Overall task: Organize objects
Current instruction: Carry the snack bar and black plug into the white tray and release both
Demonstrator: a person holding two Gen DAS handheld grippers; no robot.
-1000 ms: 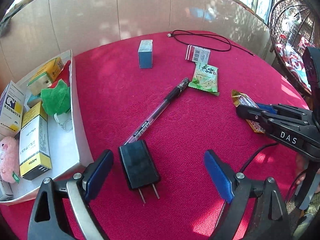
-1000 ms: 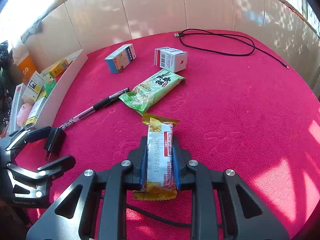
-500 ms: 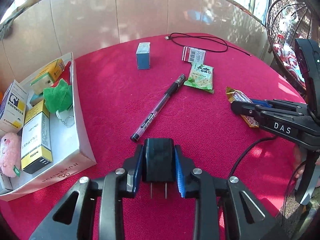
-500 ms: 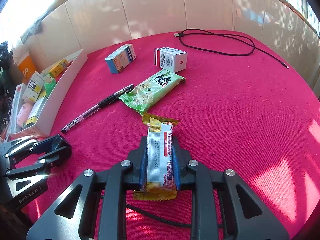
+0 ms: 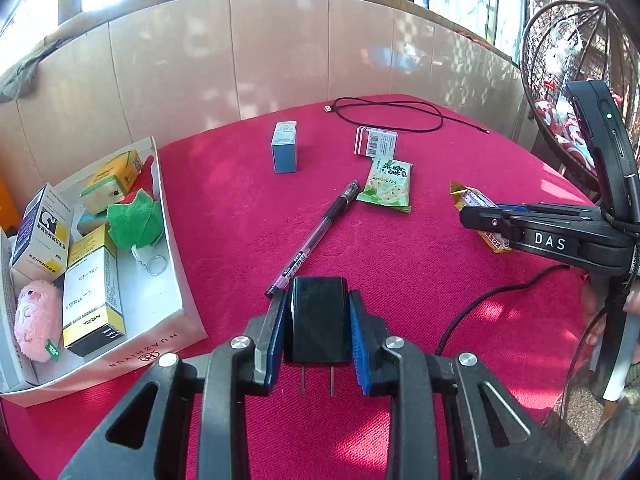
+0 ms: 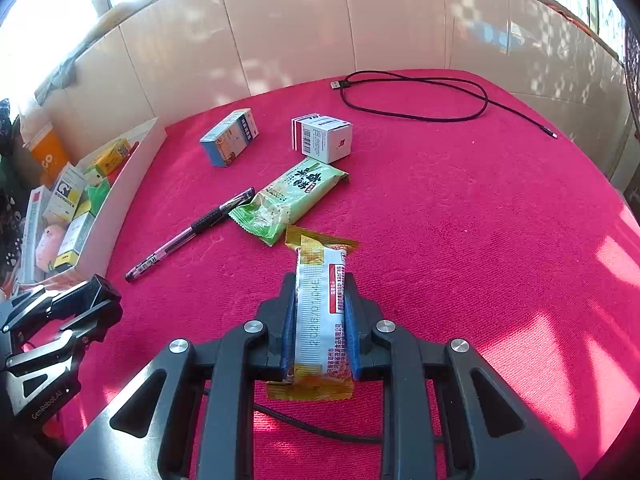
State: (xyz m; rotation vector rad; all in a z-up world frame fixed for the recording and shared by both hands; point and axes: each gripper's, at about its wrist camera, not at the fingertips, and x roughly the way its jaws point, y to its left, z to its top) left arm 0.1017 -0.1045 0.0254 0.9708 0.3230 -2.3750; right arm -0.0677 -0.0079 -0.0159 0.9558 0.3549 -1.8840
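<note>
Leftmost, a white box (image 5: 168, 240) sits on the red desk (image 5: 400, 280), already holding several cartons, a green cloth (image 5: 134, 222), a keyring and a pink plush toy (image 5: 36, 324). Its near end runs out of the left wrist view; from the right wrist view most of its contents are hidden behind its long wall.

Left tool (image 5: 318, 334): its jaws have just closed, and the blue pads are clamped on the black charger plug (image 5: 316, 320), prongs pointing back toward the camera. Whether the plug is clear of the cloth cannot be told. The pen (image 5: 316, 236) lies diagonally just beyond the plug, its cap end near the green snack packet (image 5: 386, 186).

Farther back: a blue carton (image 5: 285, 146), then a white barcoded box (image 5: 376, 142) just behind the green packet, then a looped black USB cable (image 6: 416, 96) near the far edge. The left view shows only the carton's narrow end; the right view shows its long printed side, lying flat.

Right tool (image 6: 318, 320): pads together on a yellow-and-white snack bar (image 6: 320, 312), held lengthwise, with its near end sticking out behind the pads. From the left view the bar is mostly hidden behind the tool's arm. A black cord trails across the desk under this tool. At far right, fingers on the handle are partly visible, cut off by the frame edge.
</note>
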